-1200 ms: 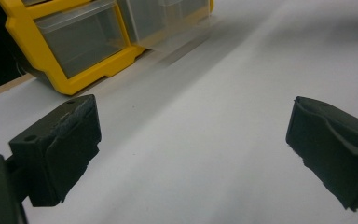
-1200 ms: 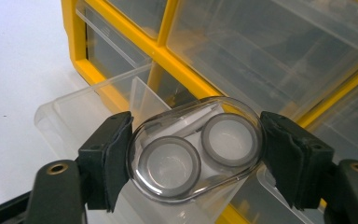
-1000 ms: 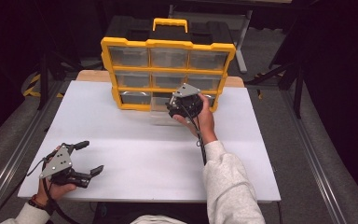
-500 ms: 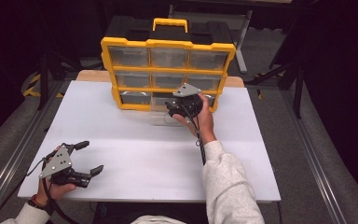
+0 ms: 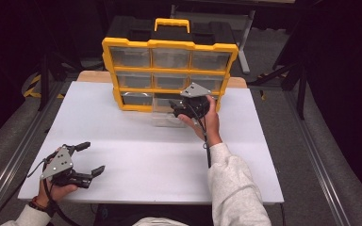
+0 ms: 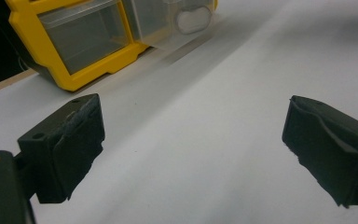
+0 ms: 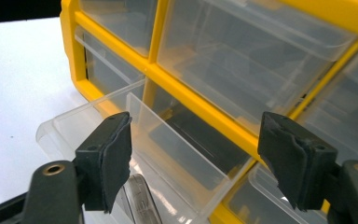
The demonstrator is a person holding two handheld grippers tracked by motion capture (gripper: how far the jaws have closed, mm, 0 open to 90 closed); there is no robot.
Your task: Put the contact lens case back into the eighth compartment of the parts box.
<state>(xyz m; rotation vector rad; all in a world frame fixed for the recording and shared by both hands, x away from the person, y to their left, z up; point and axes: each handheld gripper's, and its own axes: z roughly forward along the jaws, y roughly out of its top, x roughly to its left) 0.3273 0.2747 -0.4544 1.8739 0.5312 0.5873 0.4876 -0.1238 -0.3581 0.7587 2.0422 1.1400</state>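
A yellow drawer organizer [image 5: 169, 44] stands upright at the back of the white table [image 5: 146, 155]. Its bottom middle clear drawer [image 5: 162, 115] is pulled out onto the table. My right gripper [image 5: 173, 107] is at this drawer. In the right gripper view its jaws [image 7: 196, 154] have just been opening; the drawer's clear wall [image 7: 168, 140] stands between the pads, which do not press on it. My left gripper [image 5: 92, 157] rests open at the table's near left corner, with nothing between its pads [image 6: 193, 140].
The organizer's yellow frame [image 6: 74, 79] and the pulled-out drawer [image 6: 193, 18] lie far ahead in the left gripper view. A black case with a yellow handle [image 5: 172, 23] sits behind the organizer. Metal rails run along both sides of the table.
The right hand has shifted only slightly in front of the organizer. The left gripper has stayed where it was.
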